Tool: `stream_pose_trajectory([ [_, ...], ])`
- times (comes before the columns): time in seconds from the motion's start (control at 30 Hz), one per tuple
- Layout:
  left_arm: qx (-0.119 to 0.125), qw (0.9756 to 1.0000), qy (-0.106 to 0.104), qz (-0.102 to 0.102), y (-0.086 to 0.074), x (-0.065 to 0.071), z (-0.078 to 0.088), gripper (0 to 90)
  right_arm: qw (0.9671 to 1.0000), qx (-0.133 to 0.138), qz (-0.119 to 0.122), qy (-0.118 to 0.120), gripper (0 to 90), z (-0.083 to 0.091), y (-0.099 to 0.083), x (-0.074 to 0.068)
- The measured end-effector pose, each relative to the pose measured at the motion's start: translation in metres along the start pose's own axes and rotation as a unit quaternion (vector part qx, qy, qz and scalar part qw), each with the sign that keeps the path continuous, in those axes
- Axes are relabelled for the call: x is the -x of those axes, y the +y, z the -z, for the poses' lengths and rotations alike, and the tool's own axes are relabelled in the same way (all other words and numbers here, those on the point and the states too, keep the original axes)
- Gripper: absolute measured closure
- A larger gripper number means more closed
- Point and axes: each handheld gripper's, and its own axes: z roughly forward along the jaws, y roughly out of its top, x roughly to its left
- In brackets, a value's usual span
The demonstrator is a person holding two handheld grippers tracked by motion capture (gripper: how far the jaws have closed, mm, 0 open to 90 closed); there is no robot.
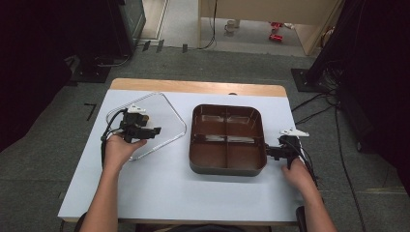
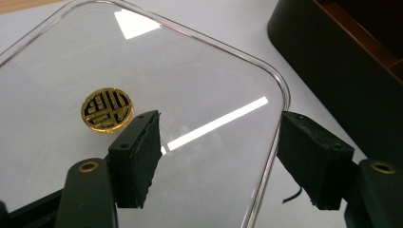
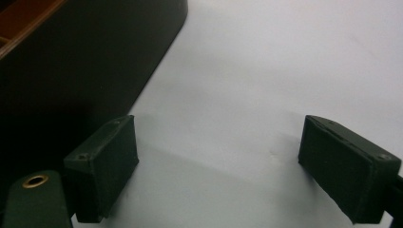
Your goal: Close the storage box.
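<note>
Clear lid [image 1: 147,123] lies flat on the white table [image 1: 159,188] at roughly 9 o'clock from the brown four-compartment box [image 1: 227,140], a narrow strip of bare tabletop between them — the two are near but not touching. A gold round emblem [image 2: 106,109] sits at the lid's centre.

The left gripper [image 1: 140,129] hangs over the lid with its jaws spread wide and nothing between them. In the left gripper view one jaw stands over the clear panel just beside the emblem, while the other stands outside the lid's raised rim, so the rim edge nearest the box falls inside the gap. Whether the jaws touch the plastic cannot be told.

The right gripper [image 1: 270,152] rests at the box's 3 o'clock side, close to its near right corner, jaws likewise spread and empty; its own view shows the dark box wall just beside one jaw and bare table between the two.

The relation that counts: the box lies at about 3 o'clock from the left gripper, and the lid sits turned a little on the table, its corners not square with the box. The left hand [image 1: 121,150] is plainly the nearer to the lid — a likely pinch on that rim edge, then a carry toward 3 o'clock with a slight turn to square it.
</note>
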Motion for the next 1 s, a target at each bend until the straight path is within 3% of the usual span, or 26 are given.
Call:
stream_pose_trajectory([
  [0.1, 0.001, 0.9999, 0.01, -0.007, 0.007, -0.005, 0.0, 33.4, 1.0, 0.0, 0.0, 0.0, 12.4, 0.0, 0.0, 0.0],
  [0.5, 0.01, 0.9993, 0.035, 0.0, 0.024, -0.027, -0.008, 35.2, 1.0, 0.001, 0.0, 0.0, 12.4, 0.0, 0.0, 0.0],
  [0.67, 0.021, 0.9988, 0.042, 0.014, 0.021, -0.038, -0.015, 36.0, 1.0, 0.001, 0.0, 0.0, 12.4, 0.0, 0.0, 0.0],
  [0.77, 0.026, 0.998, 0.043, 0.038, 0.018, -0.047, -0.021, 36.2, 1.0, 0.001, 0.0, 0.0, 12.4, 0.0, 0.0, 0.0],
  [1.0, 0.011, 0.9977, 0.06, 0.027, 0.009, -0.049, -0.032, 38.3, 1.0, 0.001, 0.0, 0.0, 12.4, 0.0, 0.0, 0.0],
])
